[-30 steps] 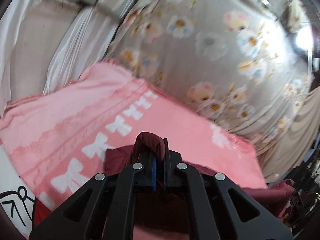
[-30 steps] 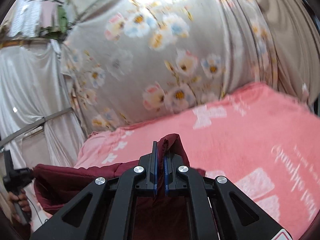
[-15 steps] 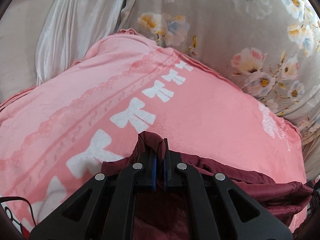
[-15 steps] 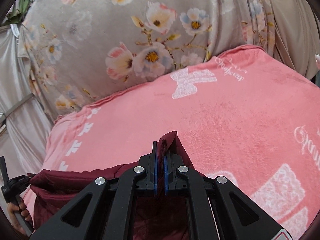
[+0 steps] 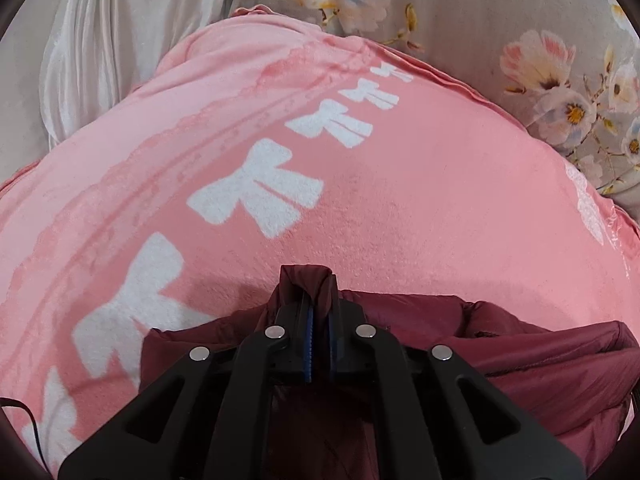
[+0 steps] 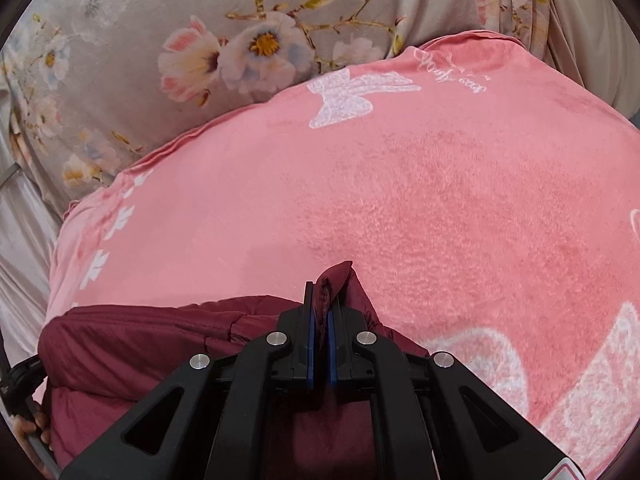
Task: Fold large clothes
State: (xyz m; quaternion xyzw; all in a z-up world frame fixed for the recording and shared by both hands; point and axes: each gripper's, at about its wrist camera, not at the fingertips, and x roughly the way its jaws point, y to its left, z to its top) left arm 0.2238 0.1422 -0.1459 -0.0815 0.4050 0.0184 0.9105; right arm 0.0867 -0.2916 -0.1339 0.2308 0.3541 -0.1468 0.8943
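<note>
**Two Grippers Hold a Puffy Red Jacket**

Because the dark red jacket (image 5: 540,360) is soft and floppy, corners are best. Left gripper (image 5: 319,344) and right gripper (image 6: 320,344) each pinch one, just above the pink blanket (image 6: 440,208).

Pink blanket (image 5: 400,200) ahead bare, passage free; floral curtain (image 6: 160,20) closes far edge; maroon garment (image 6: 140,344) bunched near.

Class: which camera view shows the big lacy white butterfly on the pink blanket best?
The right wrist view: the butterfly lies whole on the pink blanket, near its far edge. The left wrist view shows only a blurred white patch at the blanket's right edge, possibly the same print.
</note>
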